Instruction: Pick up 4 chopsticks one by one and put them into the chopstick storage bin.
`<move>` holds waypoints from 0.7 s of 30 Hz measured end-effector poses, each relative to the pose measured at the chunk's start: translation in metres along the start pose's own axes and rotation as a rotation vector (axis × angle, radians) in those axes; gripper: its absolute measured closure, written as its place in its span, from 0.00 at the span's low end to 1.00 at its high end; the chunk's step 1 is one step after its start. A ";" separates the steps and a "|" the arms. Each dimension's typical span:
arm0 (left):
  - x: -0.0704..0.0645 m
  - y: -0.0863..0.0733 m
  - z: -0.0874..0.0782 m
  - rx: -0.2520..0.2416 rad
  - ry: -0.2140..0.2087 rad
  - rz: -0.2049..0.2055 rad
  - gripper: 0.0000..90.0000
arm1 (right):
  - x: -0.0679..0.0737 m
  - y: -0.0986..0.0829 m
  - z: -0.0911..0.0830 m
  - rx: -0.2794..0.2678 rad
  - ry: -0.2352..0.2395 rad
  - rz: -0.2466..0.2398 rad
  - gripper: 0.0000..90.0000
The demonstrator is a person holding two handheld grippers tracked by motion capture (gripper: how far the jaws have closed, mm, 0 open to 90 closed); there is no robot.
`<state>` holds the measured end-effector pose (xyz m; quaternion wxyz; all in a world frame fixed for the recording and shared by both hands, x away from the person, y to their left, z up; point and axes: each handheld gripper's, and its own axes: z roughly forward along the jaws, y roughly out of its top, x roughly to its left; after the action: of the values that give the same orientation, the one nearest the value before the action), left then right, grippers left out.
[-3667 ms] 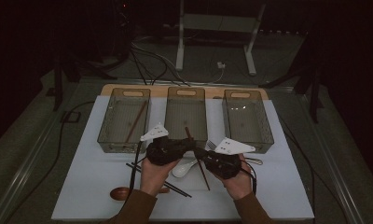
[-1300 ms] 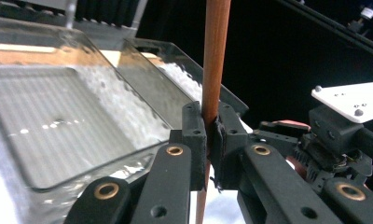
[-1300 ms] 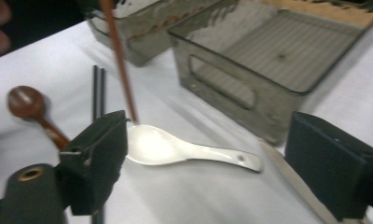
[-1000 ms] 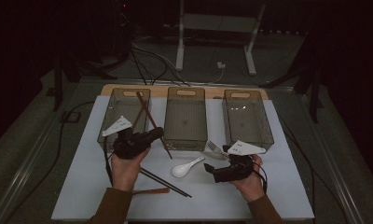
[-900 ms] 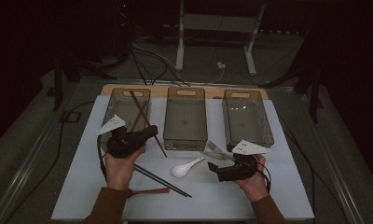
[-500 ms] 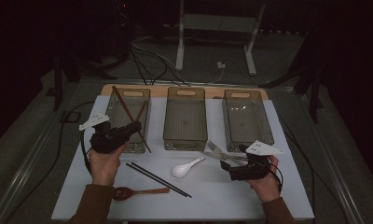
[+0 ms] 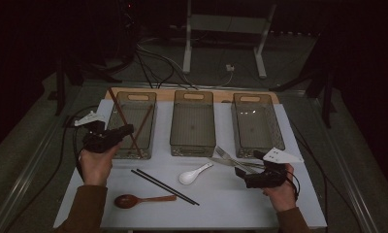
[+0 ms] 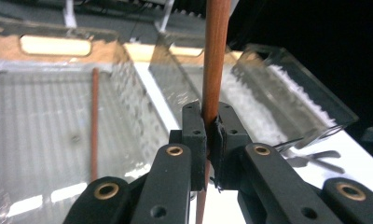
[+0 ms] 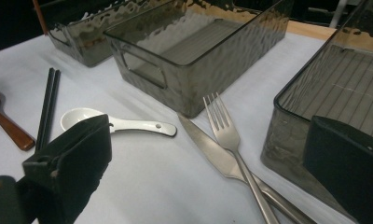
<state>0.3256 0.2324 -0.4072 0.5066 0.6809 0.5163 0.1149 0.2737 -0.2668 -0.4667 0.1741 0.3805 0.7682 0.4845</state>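
Brown chopstick (image 8: 216, 56): clamped between the jaws of the left hand-held gripper (image 8: 208, 135), held over the left bin (image 7: 132, 124), tip angled up toward 11 o'clock in the high view. A second brown chopstick (image 8: 94, 121) already lies inside that bin.

Handling, my read: thin, stiff, light wooden rod with a smooth round section, so it will want to roll or pivot between flat pads. Grip sits near the lower part of the stick, leaving a long lever above; a fast swing could let it rotate in the jaws. A grab nearer the middle would be steadier. Not fragile, so a short drop into the bin is fine.

Outward:
- Middle bin (image 7: 192, 122) and right bin (image 7: 254, 124) sit in a row at 3 o'clock of the left one; both look empty.
- Black chopsticks (image 7: 164, 186), a pair lying side by side on the desk (image 7: 221, 208), at 5 o'clock of the left bin.
- White spoon (image 7: 194, 174) just right of them; brown spoon (image 7: 142, 200) at 7 o'clock of the pair.
- Fork (image 9: 233, 149) crossed over knife (image 9: 222, 156), touching, just in front of the right bin.

Right hand-held gripper (image 9: 203, 168): jaws wide apart, empty, low over the desk with fork and knife straight ahead. Those are flat, slick metal, heavier than the sticks; take by the handle, one at a time.
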 end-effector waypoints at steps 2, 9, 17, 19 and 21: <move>0.005 0.002 0.003 0.018 0.020 -0.003 0.96 | 0.000 0.000 -0.001 -0.001 0.003 0.012 0.02; 0.022 0.007 0.020 0.061 0.090 -0.001 0.96 | -0.002 0.000 -0.003 -0.005 0.000 0.032 0.02; 0.036 0.011 0.045 0.093 0.151 -0.013 0.95 | -0.003 0.000 -0.004 -0.002 -0.001 0.048 0.02; 0.040 0.011 0.050 0.098 0.165 -0.023 0.95 | -0.002 0.000 -0.004 -0.001 -0.002 0.046 0.02; 0.043 0.012 0.056 0.111 0.177 -0.022 0.95 | -0.002 0.000 -0.004 -0.002 0.001 0.047 0.02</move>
<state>0.3895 0.2363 -0.4388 0.4215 0.6893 0.5723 0.1401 0.2728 -0.2710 -0.4651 0.1627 0.3980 0.7586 0.4896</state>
